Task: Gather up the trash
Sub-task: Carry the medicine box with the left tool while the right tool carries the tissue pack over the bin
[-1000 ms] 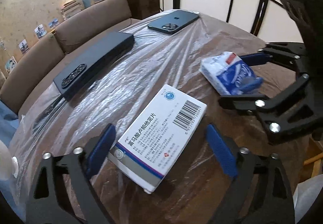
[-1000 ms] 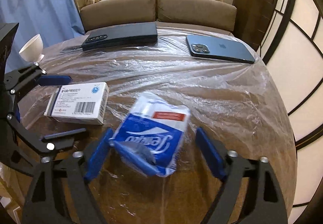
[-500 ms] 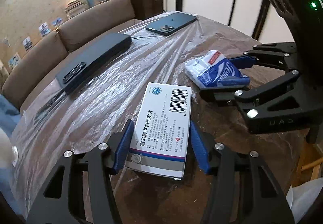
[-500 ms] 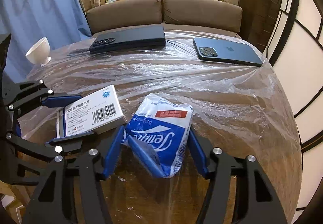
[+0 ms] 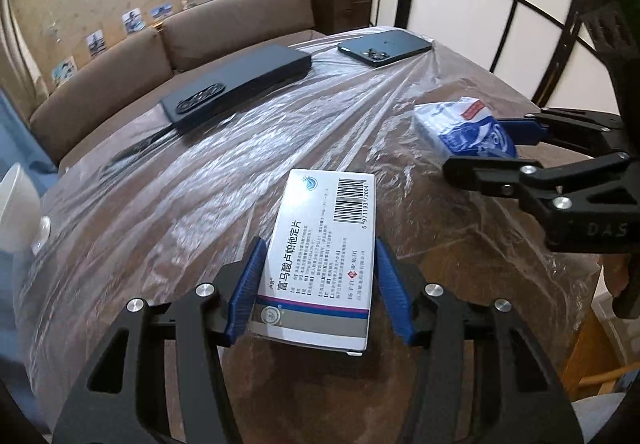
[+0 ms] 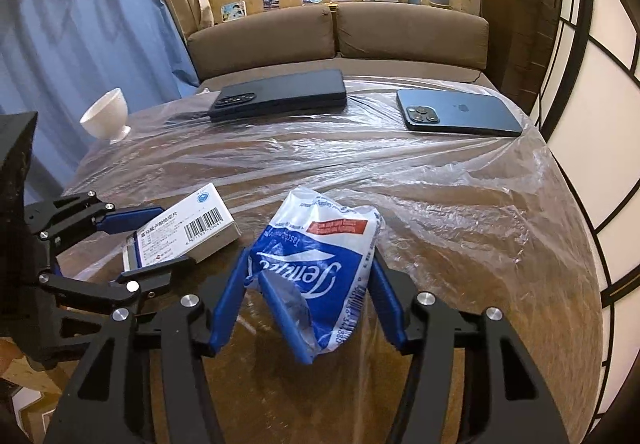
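A white medicine box with a barcode is clamped between the blue pads of my left gripper, raised a little off the table. It also shows in the right wrist view, with the left gripper around it. A blue and white tissue pack is squeezed in my right gripper and lifted off the plastic-covered table. In the left wrist view the pack sits in the right gripper at the right.
A black phone and a blue phone lie at the table's far side. A white cup stands at the far left edge. A brown sofa is behind the table. A paper screen stands on the right.
Both grippers closed: the left on the medicine box, the right on the tissue pack. Both items have since been lifted slightly off the table.
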